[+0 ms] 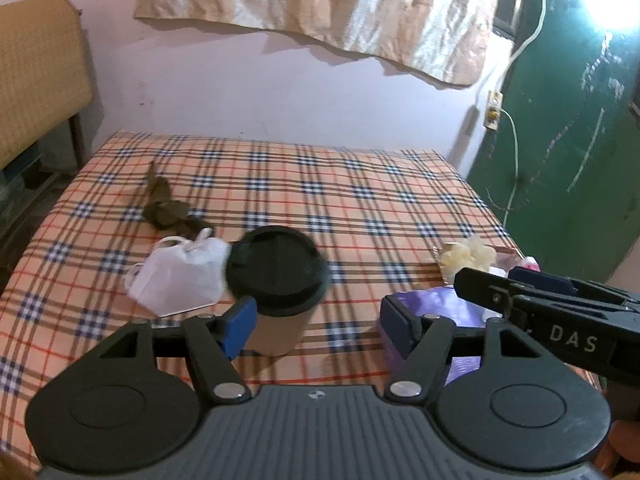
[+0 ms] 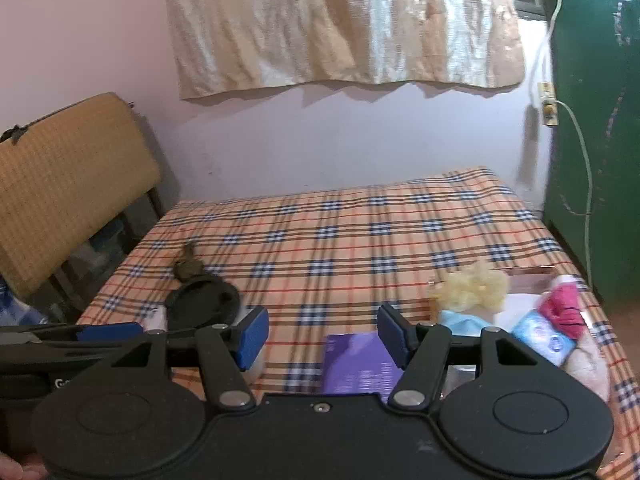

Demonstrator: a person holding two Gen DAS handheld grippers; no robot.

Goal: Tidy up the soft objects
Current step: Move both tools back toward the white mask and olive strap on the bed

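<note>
On the plaid bed (image 1: 360,184) lie a white face mask (image 1: 176,276), a dark olive cloth (image 1: 164,208) and a yellow fluffy puff (image 1: 468,256). My left gripper (image 1: 318,328) is open; a paper cup with a black lid (image 1: 276,272) stands just ahead, close to its left pad, not pinched. My right gripper (image 2: 323,336) is open above a purple packet (image 2: 360,364), with nothing between its pads. To its right lie the yellow puff (image 2: 472,292), a light blue mask (image 2: 464,324) and a pink soft item (image 2: 560,308).
A blue and white packet (image 2: 544,338) and a cardboard box edge (image 2: 528,270) sit at the bed's right corner. A padded headboard (image 2: 68,184) stands left, a green door (image 2: 596,120) with a hanging cable right. A cloth hangs on the far wall.
</note>
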